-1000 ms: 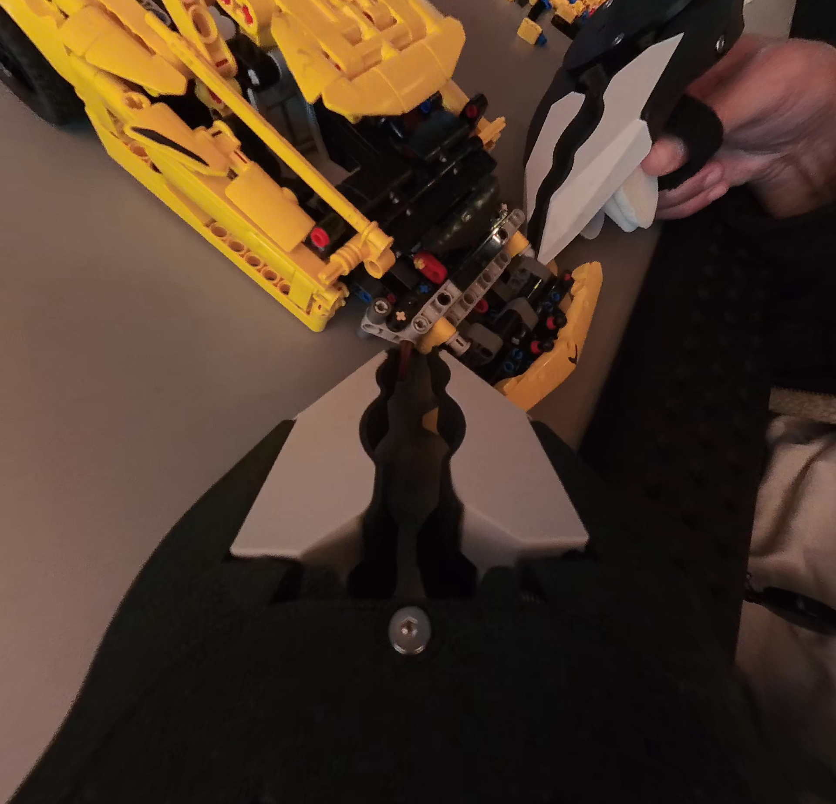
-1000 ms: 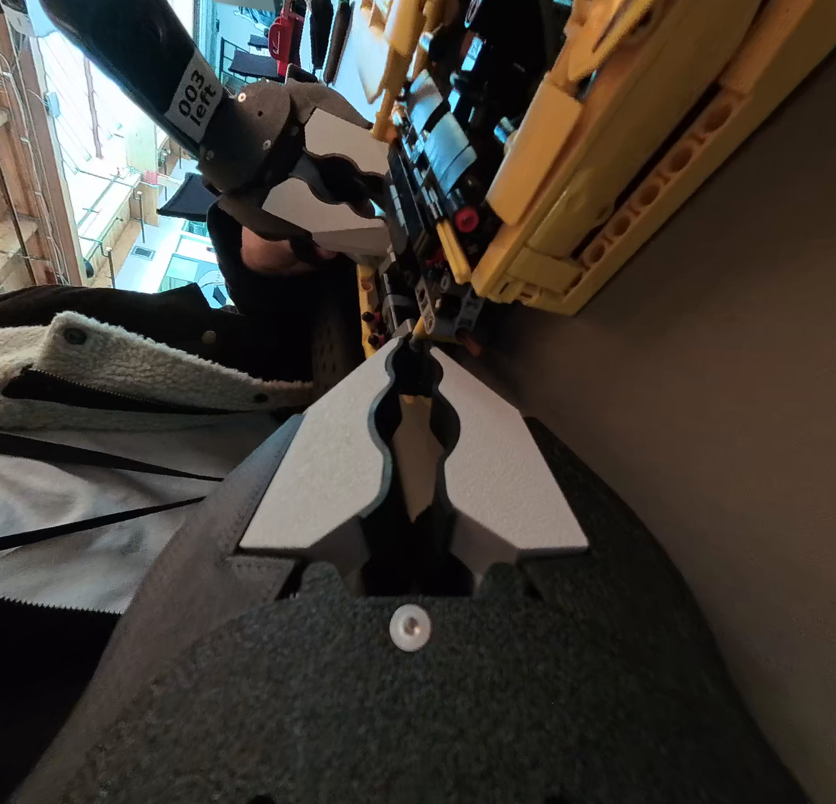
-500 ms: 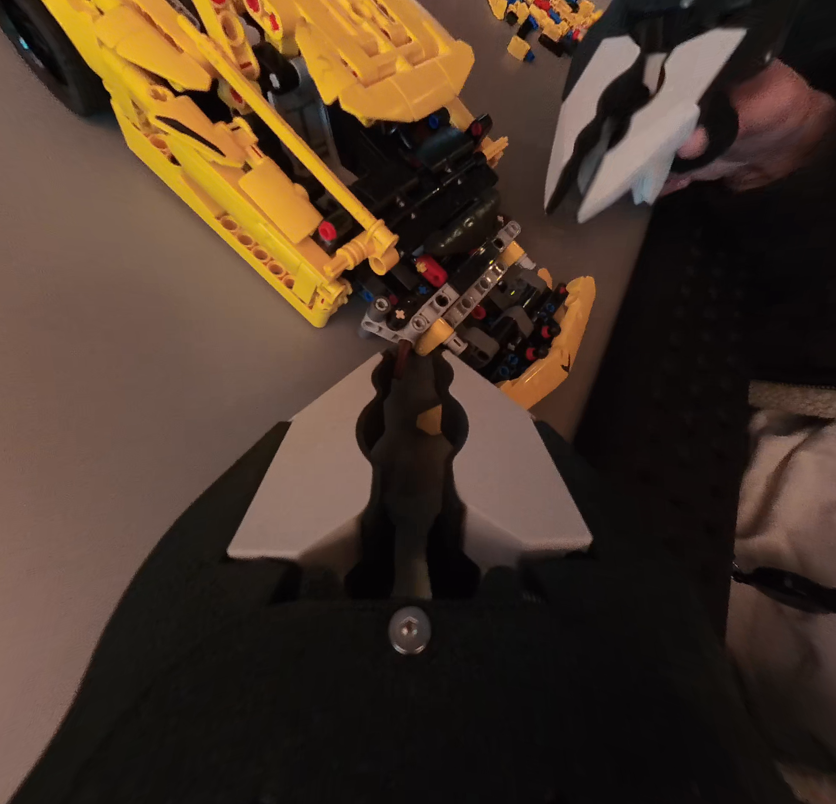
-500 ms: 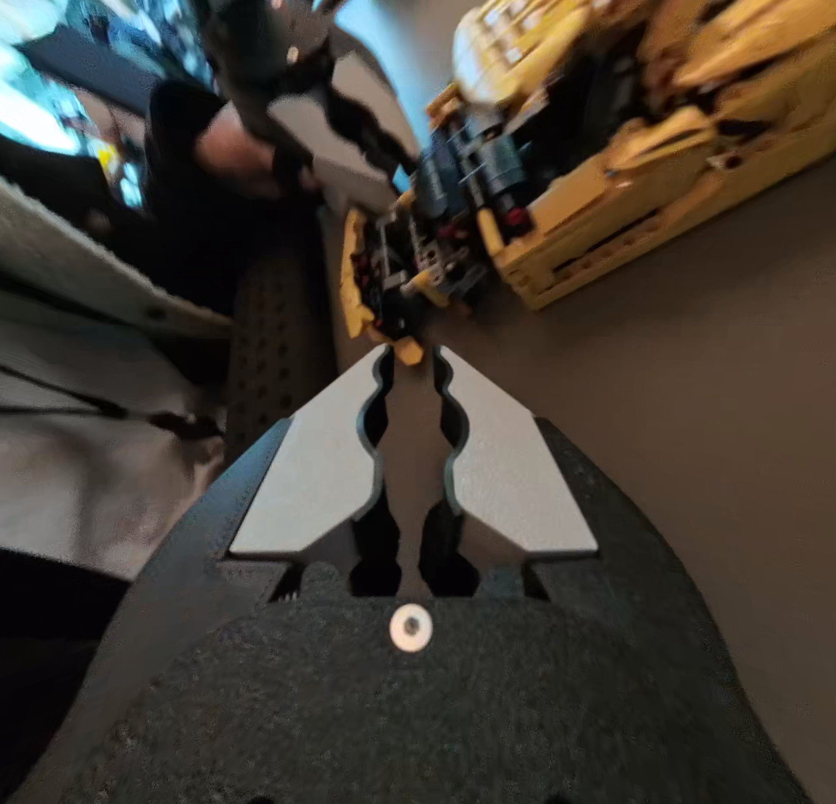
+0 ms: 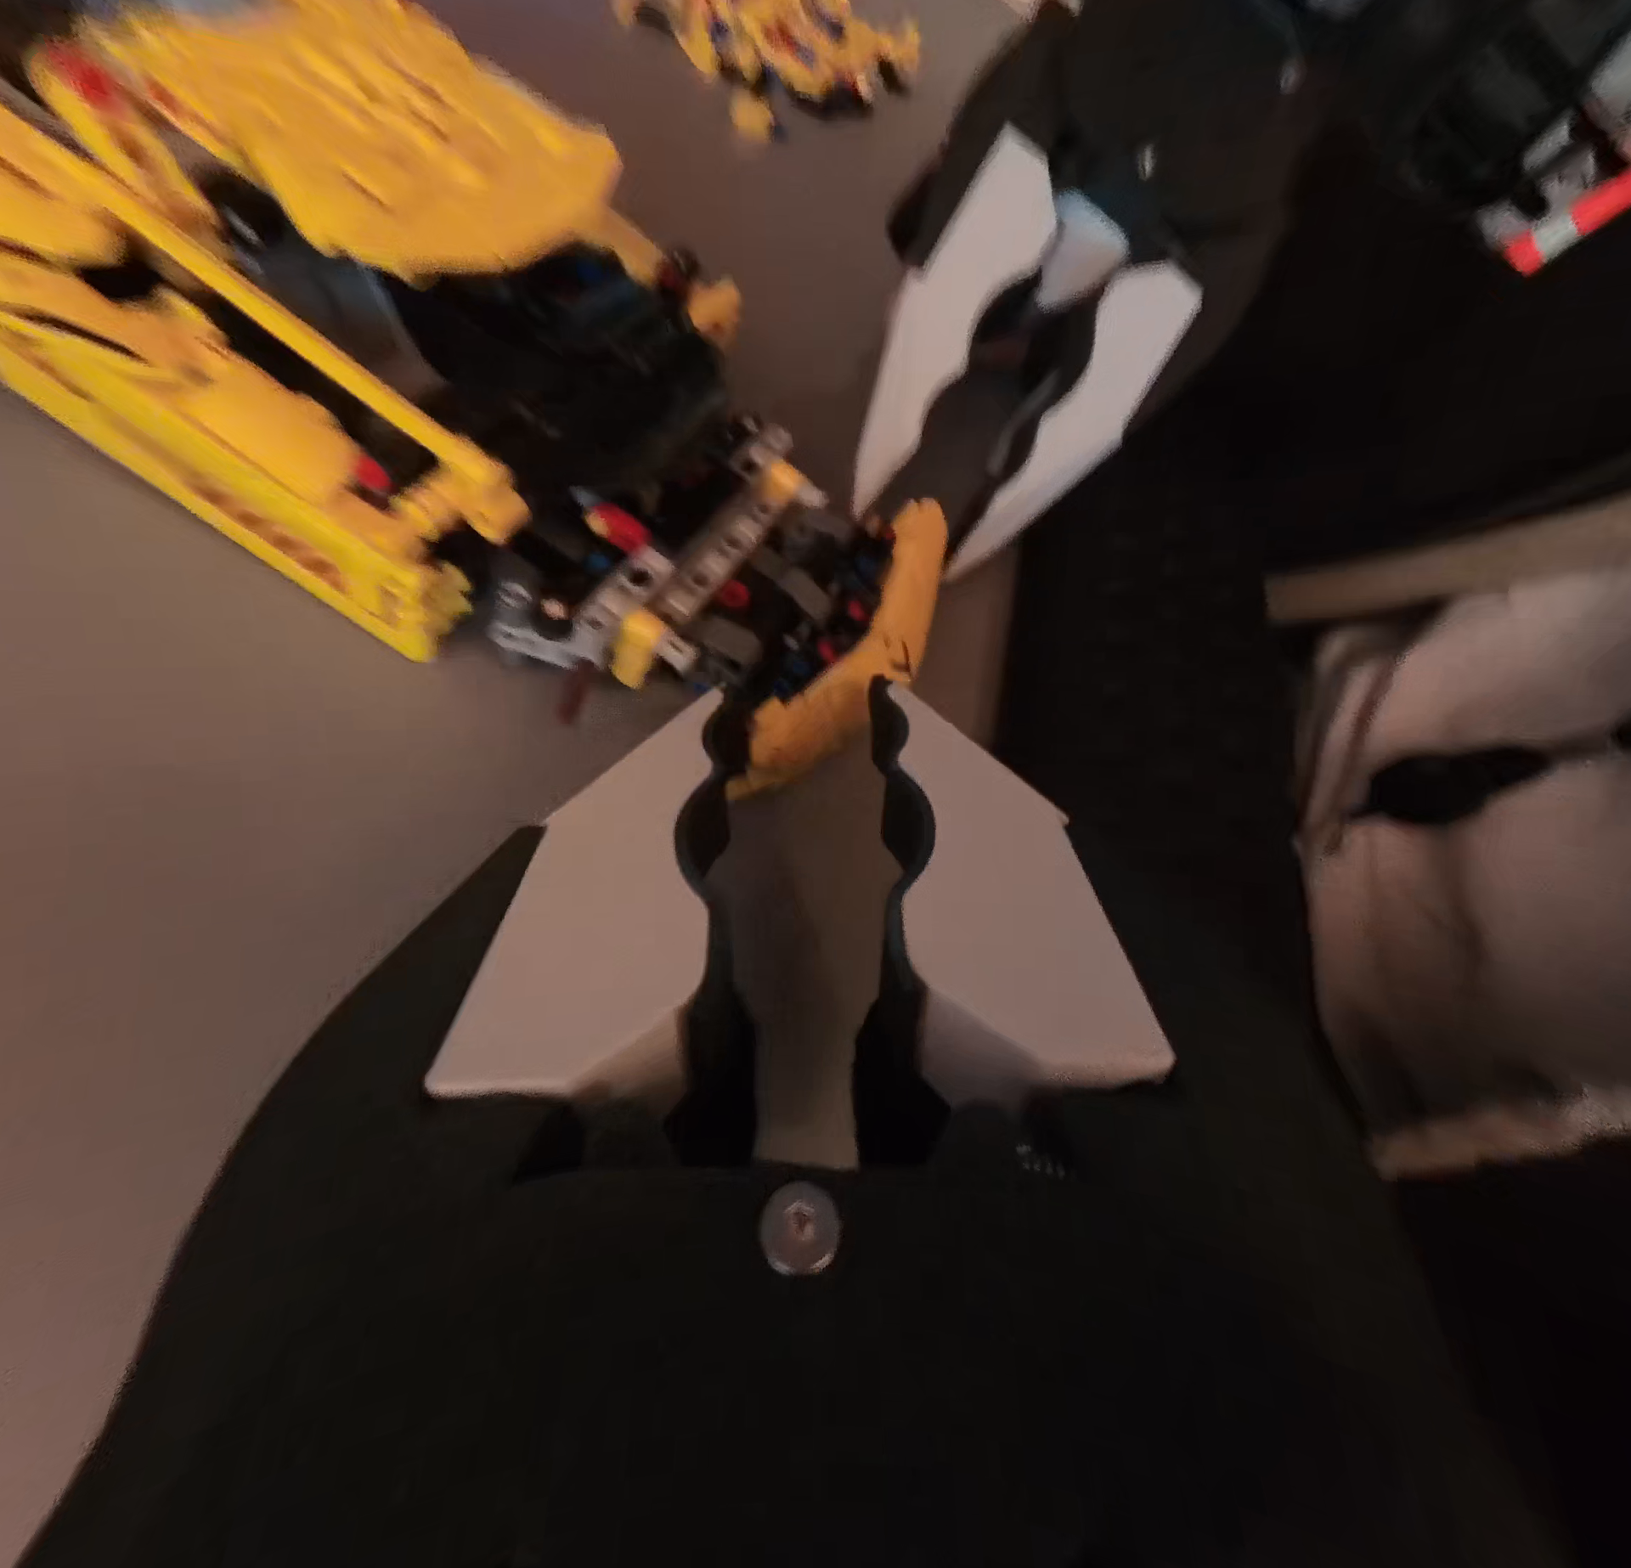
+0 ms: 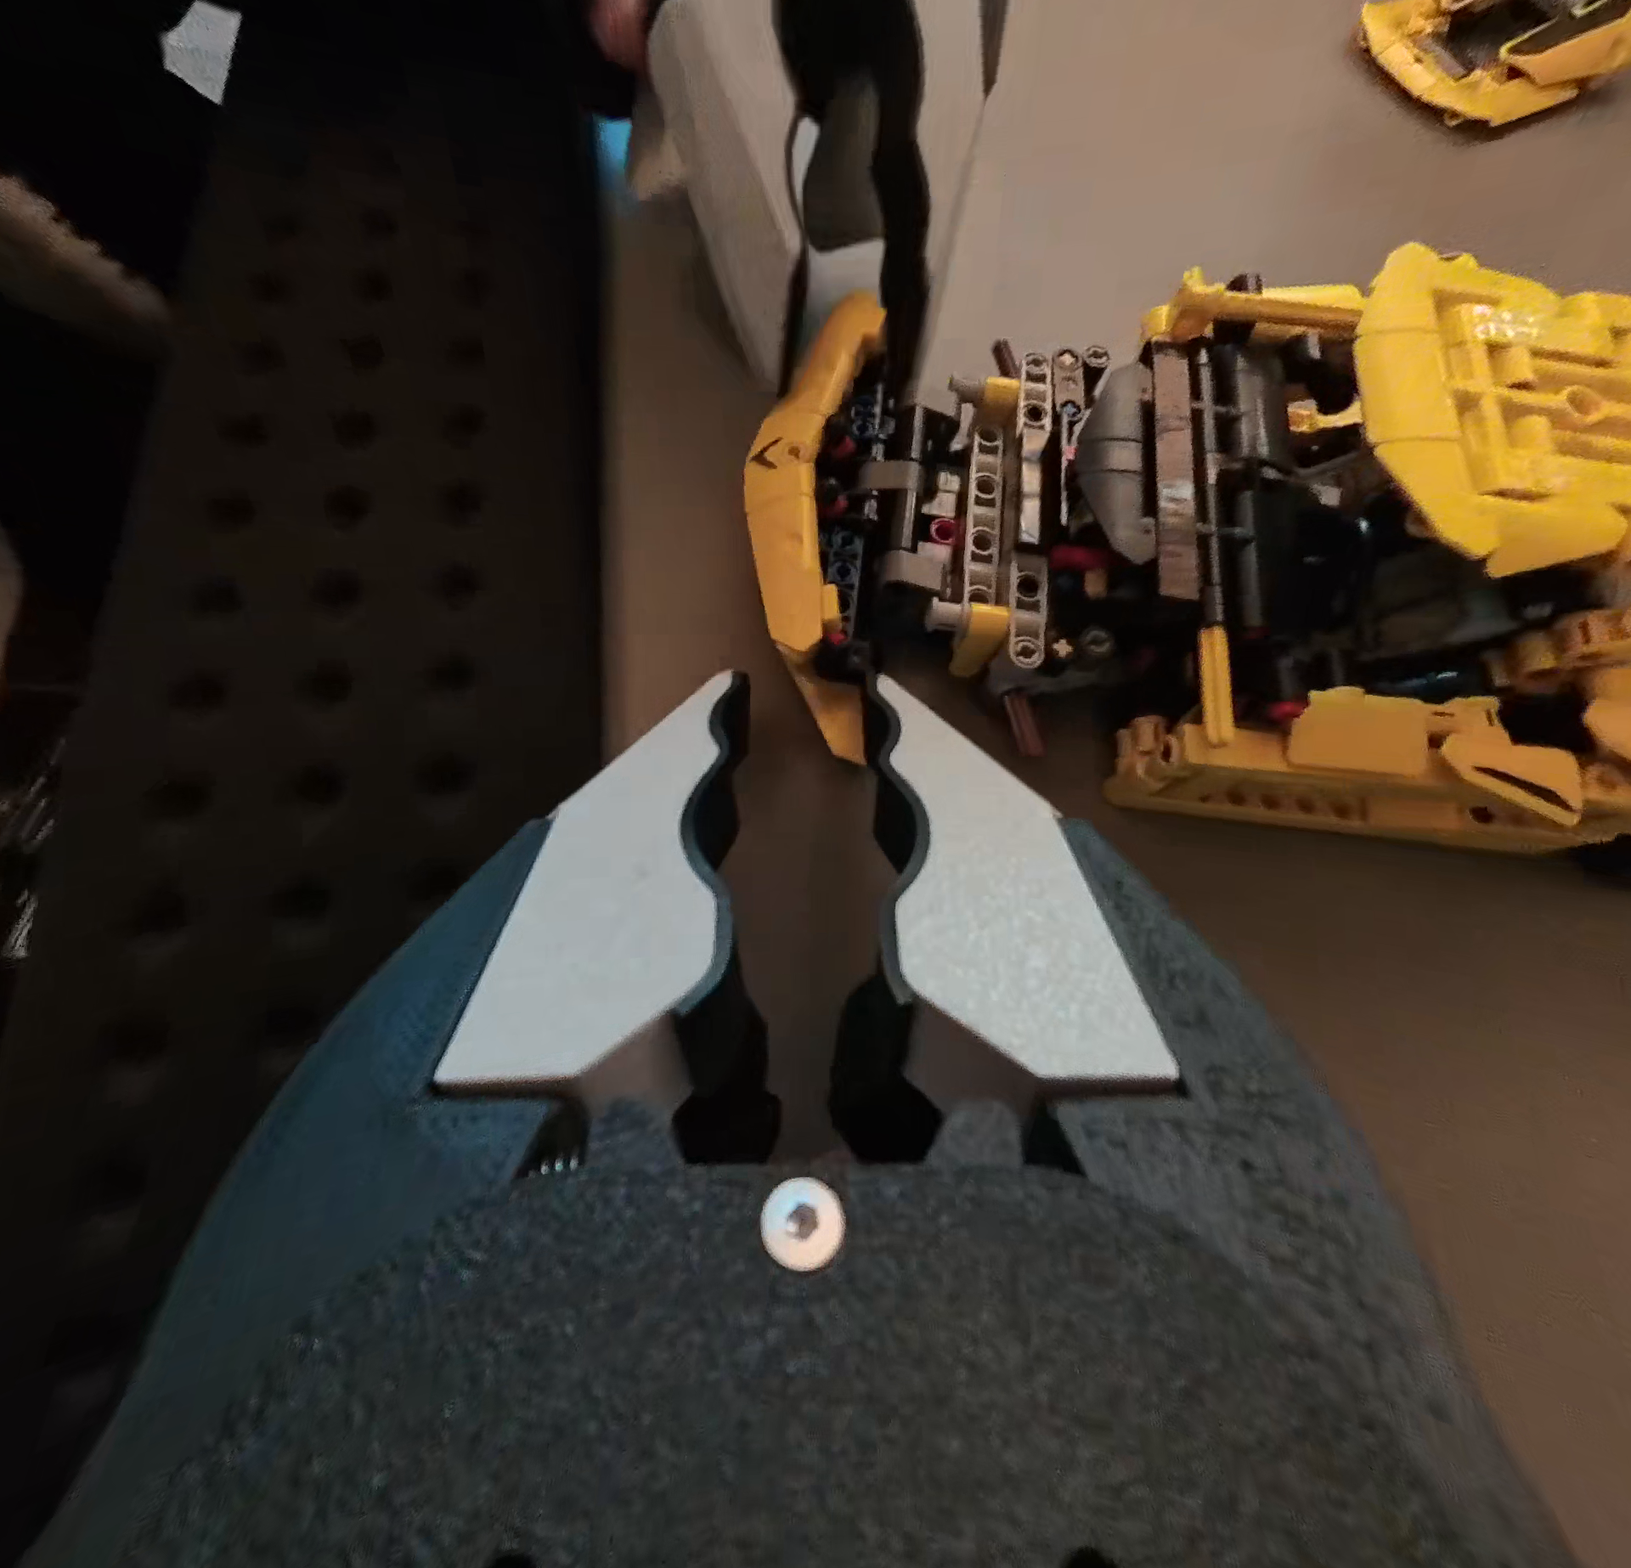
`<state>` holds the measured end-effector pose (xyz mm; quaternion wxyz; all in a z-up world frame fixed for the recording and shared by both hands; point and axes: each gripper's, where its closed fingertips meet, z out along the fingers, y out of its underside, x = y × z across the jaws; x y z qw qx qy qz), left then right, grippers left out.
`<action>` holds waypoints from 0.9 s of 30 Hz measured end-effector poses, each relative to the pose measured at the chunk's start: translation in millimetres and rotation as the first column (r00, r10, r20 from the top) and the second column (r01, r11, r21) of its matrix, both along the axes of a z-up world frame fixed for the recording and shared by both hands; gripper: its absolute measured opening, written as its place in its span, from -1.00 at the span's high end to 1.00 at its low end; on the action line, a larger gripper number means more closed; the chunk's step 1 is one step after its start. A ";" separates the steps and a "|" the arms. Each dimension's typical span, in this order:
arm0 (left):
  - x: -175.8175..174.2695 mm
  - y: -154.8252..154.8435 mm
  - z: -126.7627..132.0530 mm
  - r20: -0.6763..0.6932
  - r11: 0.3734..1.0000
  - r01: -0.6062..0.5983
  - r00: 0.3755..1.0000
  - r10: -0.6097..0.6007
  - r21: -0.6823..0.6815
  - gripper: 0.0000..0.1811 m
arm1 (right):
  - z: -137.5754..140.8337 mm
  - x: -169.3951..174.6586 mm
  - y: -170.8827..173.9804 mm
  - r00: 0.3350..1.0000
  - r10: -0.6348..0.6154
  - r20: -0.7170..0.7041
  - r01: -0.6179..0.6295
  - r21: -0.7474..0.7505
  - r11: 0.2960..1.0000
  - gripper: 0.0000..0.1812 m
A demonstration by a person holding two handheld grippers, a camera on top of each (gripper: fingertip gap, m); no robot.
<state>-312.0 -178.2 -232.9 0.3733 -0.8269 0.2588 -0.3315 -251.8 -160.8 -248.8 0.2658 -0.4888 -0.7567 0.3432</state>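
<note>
A yellow brick-built car model (image 5: pixel 291 431) lies on a grey table (image 5: pixel 176 820), with its curved yellow bumper (image 5: pixel 891 617) near the table edge. My left gripper (image 5: pixel 799 696) is open, and the bumper's near end sits between its tips. My right gripper (image 6: pixel 807 683) is open, with its tips just short of the bumper's (image 6: pixel 785 511) other end. Each gripper also shows in the other's view, the right one (image 5: pixel 913 537) and the left one (image 6: pixel 843 352), both close to the bumper. A small brown pin (image 6: pixel 1024 727) lies by the model's front. The left wrist view is blurred.
A pile of loose small pieces (image 5: pixel 768 17) lies farther back on the table. A separate yellow sub-assembly (image 6: pixel 1500 34) lies apart from the model. A dark perforated surface (image 6: pixel 353 555) runs along the table edge. A person's light clothing (image 5: pixel 1456 864) is at the right. Spacing between my two grippers at the tips: around 7 cm.
My left gripper has opened, letting go of the piece at the model's front, and shifted right to the bumper. My right gripper has opened and swung round to the bumper.
</note>
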 end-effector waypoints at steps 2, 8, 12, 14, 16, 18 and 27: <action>-1.1 -2.6 -1.9 -0.017 1.000 0.011 1.000 -0.011 0.007 0.63 | 3.9 -0.6 -0.5 1.000 -0.005 -0.013 0.004 -0.033 0.999 0.69; -1.1 -6.9 -1.8 -0.026 0.999 0.036 0.999 -0.035 0.028 0.61 | 15.6 -14.0 -12.5 0.994 0.030 -0.102 -0.035 -0.053 0.998 0.64; 0.6 -3.4 -1.7 -0.024 0.999 0.040 0.999 -0.039 0.021 0.65 | 12.3 -19.7 -12.5 0.998 0.046 -0.051 -0.048 -0.042 0.998 0.82; 2.2 -1.6 1.3 0.006 0.999 0.031 1.000 -0.031 0.018 0.63 | 16.9 -17.7 -10.3 1.000 0.019 -0.022 -0.021 -0.116 0.993 0.83; 3.5 -2.2 8.1 0.040 0.999 0.037 0.998 -0.039 0.037 0.64 | 24.6 -16.4 -11.5 1.000 0.011 -0.012 -0.014 -0.268 0.963 0.84; 5.3 -3.8 13.9 0.066 0.996 0.048 0.996 -0.053 0.069 0.64 | 36.5 -15.6 -10.0 1.000 -0.009 -0.017 0.000 -0.441 0.898 0.96; 25.2 -6.5 3.0 -0.206 0.950 0.168 0.972 -0.115 0.263 0.81 | 53.5 -9.5 -2.8 0.989 -0.097 -0.114 0.043 -0.404 0.914 0.79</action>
